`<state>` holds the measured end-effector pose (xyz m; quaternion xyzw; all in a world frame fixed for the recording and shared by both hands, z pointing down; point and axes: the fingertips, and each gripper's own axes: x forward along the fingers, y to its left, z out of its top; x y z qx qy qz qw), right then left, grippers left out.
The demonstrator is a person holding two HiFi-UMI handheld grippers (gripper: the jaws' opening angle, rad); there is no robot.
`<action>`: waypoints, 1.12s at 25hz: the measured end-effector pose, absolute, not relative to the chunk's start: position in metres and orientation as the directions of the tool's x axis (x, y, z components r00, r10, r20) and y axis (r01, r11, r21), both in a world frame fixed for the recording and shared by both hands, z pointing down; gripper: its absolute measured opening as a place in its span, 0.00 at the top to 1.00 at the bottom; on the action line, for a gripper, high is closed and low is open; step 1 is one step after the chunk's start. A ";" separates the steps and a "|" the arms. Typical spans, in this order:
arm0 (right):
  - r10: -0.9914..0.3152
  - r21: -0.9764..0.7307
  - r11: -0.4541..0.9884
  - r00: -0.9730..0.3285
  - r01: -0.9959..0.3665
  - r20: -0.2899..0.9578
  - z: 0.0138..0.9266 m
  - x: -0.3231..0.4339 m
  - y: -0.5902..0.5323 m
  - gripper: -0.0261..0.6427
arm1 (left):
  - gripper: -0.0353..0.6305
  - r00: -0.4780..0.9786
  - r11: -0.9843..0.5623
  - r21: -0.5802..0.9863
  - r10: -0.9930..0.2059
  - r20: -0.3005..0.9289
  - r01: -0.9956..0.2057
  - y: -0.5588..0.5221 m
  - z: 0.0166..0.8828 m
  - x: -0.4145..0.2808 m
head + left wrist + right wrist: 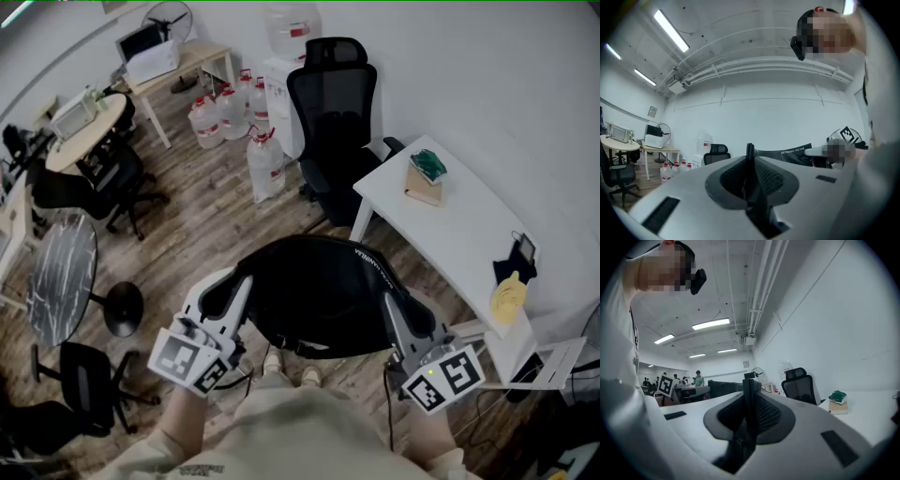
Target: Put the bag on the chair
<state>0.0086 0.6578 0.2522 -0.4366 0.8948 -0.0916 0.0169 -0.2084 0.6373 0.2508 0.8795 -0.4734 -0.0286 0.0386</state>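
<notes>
A black bag [319,295] hangs in front of me, held level between both grippers above the wooden floor. My left gripper [242,283] is shut on the bag's left edge; in the left gripper view a thin black fold of the bag [750,151] stands pinched between its jaws. My right gripper [389,304] is shut on the right edge, with the same black fabric [749,390] clamped between its jaws. The black high-backed office chair [336,122] stands beyond the bag, against the wall, and shows in the right gripper view [802,387] too.
A white desk [459,234] stands right of the chair, bearing a book with a green object [427,176] and a yellow item [509,296]. Several water jugs [264,161] and a water dispenser [286,56] stand left of the chair. Round tables and other chairs [89,187] fill the left.
</notes>
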 end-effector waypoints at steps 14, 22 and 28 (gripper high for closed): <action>-0.761 -0.223 0.626 -0.647 -0.748 0.034 0.260 0.024 0.658 0.87 | 0.85 0.528 -0.526 0.081 -0.849 0.005 -0.847 0.644 0.255 -0.194; -0.762 -0.212 0.631 -0.648 -0.746 0.013 0.253 0.032 0.645 0.87 | 0.85 0.527 -0.527 0.060 -0.850 -0.004 -0.848 0.635 0.245 -0.186; -0.766 -0.189 0.631 -0.643 -0.752 0.003 0.248 0.032 0.626 0.87 | 0.85 0.535 -0.535 0.061 -0.845 -0.015 -0.843 0.618 0.243 -0.186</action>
